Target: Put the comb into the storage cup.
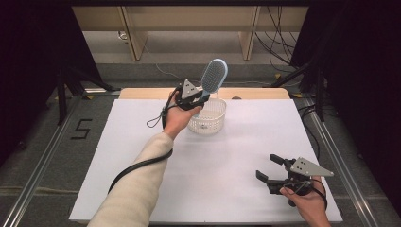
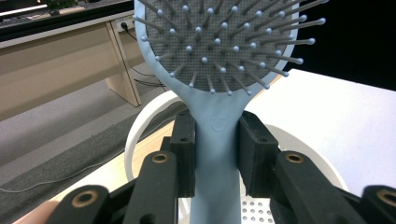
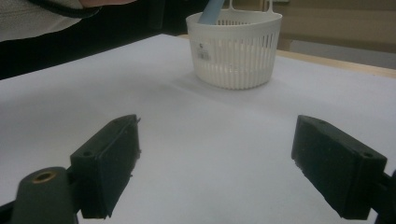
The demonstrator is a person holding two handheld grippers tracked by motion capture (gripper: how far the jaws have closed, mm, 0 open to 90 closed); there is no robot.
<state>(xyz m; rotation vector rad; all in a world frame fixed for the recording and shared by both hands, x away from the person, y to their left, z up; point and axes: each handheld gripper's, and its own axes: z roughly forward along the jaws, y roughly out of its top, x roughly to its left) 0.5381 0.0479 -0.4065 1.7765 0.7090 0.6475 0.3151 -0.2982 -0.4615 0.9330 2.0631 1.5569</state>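
A light blue hairbrush (image 1: 213, 75) with a grey bristle pad stands tilted over a white slotted basket (image 1: 208, 120) at the back of the table. My left gripper (image 1: 201, 97) is shut on the brush's handle (image 2: 215, 154), bristle head (image 2: 224, 42) upward, the basket's rim (image 2: 135, 135) just below. The handle's lower end dips into the basket (image 3: 236, 49). My right gripper (image 1: 268, 168) rests low near the table's front right, open with nothing between its pads (image 3: 112, 163); it faces the basket across bare white surface.
The white table top (image 1: 236, 156) has a wooden strip (image 1: 255, 93) along its back edge. Beyond it stand a wooden desk (image 1: 189, 19) and cables on the floor. Metal rails (image 1: 42, 156) run along both sides of the table.
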